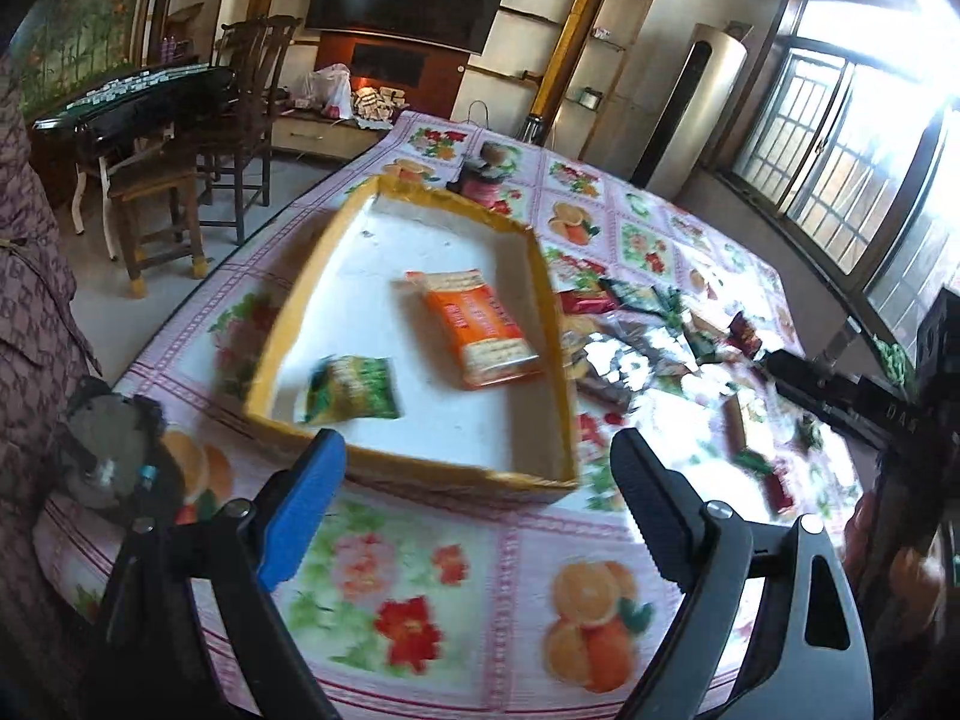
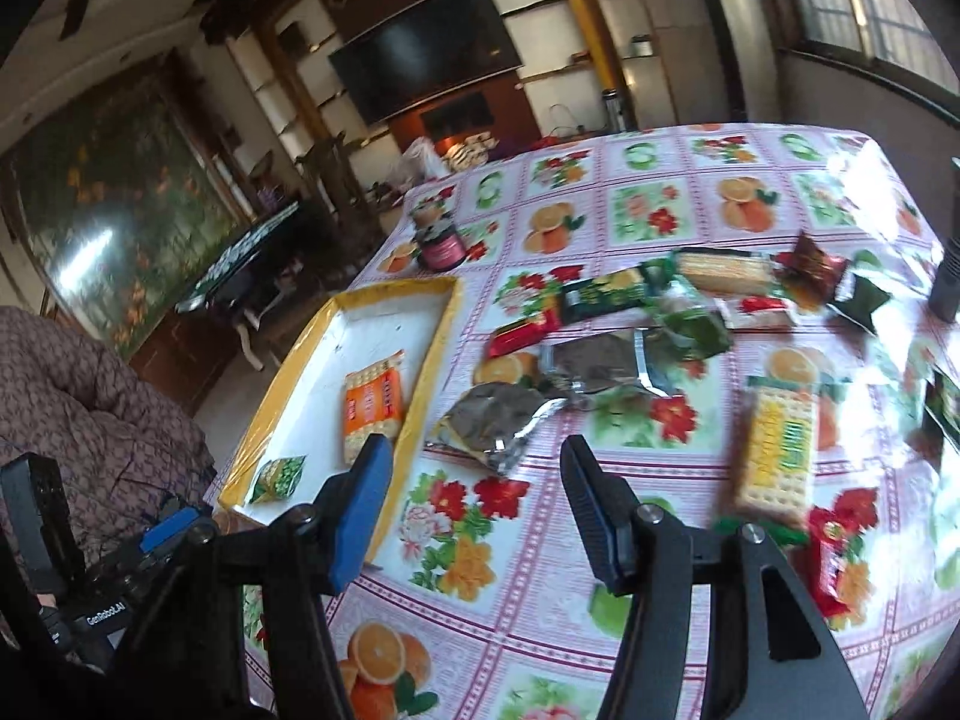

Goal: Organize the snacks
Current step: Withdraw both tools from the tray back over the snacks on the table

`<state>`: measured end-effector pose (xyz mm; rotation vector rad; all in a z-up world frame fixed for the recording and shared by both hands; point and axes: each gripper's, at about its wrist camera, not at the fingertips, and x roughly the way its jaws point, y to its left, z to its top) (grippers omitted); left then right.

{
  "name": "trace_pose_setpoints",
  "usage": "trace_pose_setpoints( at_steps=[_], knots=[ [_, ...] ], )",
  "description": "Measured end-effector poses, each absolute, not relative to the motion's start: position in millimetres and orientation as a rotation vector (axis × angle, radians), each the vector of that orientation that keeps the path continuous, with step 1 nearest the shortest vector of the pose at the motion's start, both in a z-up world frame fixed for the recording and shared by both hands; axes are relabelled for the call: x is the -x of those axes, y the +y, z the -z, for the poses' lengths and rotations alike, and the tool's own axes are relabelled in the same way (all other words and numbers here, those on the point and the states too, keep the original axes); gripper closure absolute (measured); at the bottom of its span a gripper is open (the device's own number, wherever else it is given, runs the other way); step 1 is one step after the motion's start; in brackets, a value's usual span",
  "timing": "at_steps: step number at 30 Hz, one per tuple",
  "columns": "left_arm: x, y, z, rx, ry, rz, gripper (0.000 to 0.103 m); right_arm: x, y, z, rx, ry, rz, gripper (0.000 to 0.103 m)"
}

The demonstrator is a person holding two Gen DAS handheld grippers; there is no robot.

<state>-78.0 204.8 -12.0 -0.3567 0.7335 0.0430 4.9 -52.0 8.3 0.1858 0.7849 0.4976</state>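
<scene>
Right wrist view: both hand-held grippers (image 2: pixel 474 510) (image 1: pixel 480 498) released and empty, foil packets (image 2: pixel 498 414) crowding beside the tray (image 2: pixel 444 324).

Left gripper (image 1: pixel 480 504) fingers spread empty, yellow-rimmed tray (image 1: pixel 282 324) holding orange packet (image 1: pixel 486 330), green packet (image 1: pixel 351 389)

Bare tray floor (image 1: pixel 432 240) lies beyond the orange packet (image 1: pixel 480 330); loose snacks (image 2: pixel 630 324) crowd the tablecloth beside it.

tablecloth (image 2: pixel 654 138): glossy plastic, printed, glare patches
tray (image 1: pixel 543 276): matt white floor, shiny yellow tape on rim
foil bags (image 2: pixel 594 366): crinkled silver, reflective
cracker pack (image 1: pixel 486 330): glossy orange wrapper
hand-held gripper (image 1: pixel 480 492): matt black plastic, one blue pad, one ribbed black pad
</scene>
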Motion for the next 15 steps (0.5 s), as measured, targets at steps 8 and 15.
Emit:
trace_pose_setpoints(
  at_steps=[8, 15],
  knots=[
    [53, 98, -5, 0.453, 0.691, 0.063, 0.013, 19, -90, -32, -0.286, 0.665, -0.453, 0.045],
    [51, 20, 2, 0.582, 0.694, 0.131, 0.013, 45, -148, -69, -0.424, 0.482, -0.381, 0.036]
  ],
)
